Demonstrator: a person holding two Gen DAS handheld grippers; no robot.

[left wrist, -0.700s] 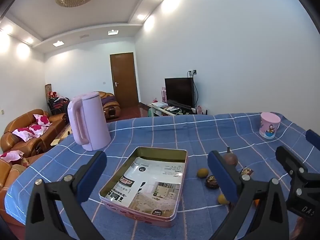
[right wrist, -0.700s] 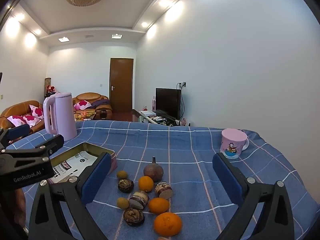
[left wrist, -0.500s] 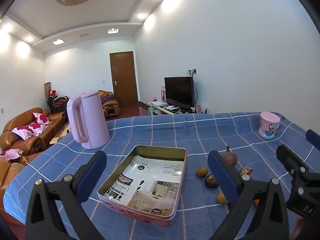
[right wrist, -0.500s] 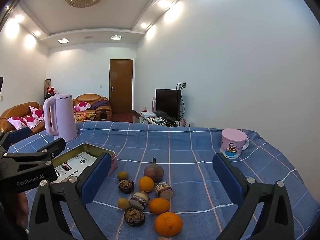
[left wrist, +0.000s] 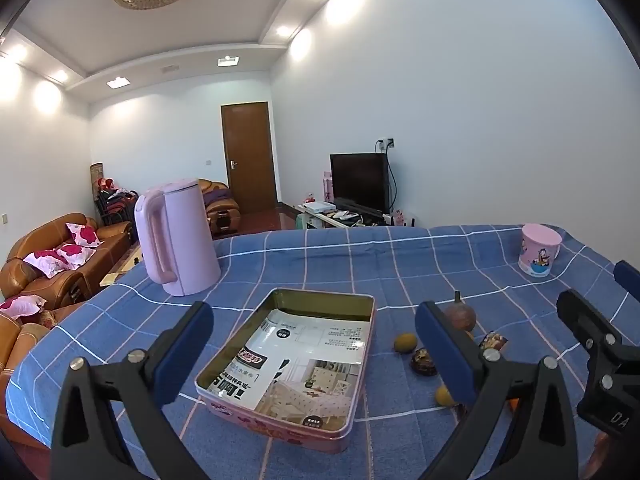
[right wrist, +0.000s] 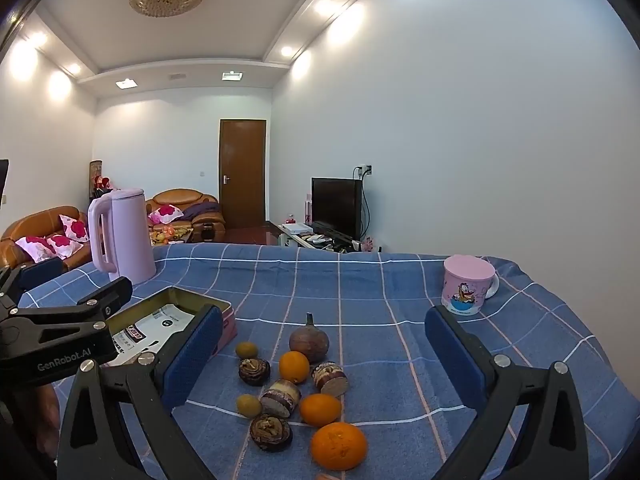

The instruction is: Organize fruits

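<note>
A pile of fruits lies on the blue checked tablecloth: three oranges, the largest nearest me, a brown round fruit with a stem, small yellow-green fruits and several dark cut pieces. An open pink tin tray lined with printed paper lies left of them. My left gripper is open above the tray. My right gripper is open above the fruit pile. Both are empty.
A pink kettle stands at the table's back left. A pink cartoon mug stands at the back right. The left gripper's body shows at the left of the right wrist view. Sofas, a door and a TV lie beyond the table.
Both views have shifted slightly; the kettle and tray sit a little further away in the left wrist view. The fruits have not moved and both grippers stay open.
</note>
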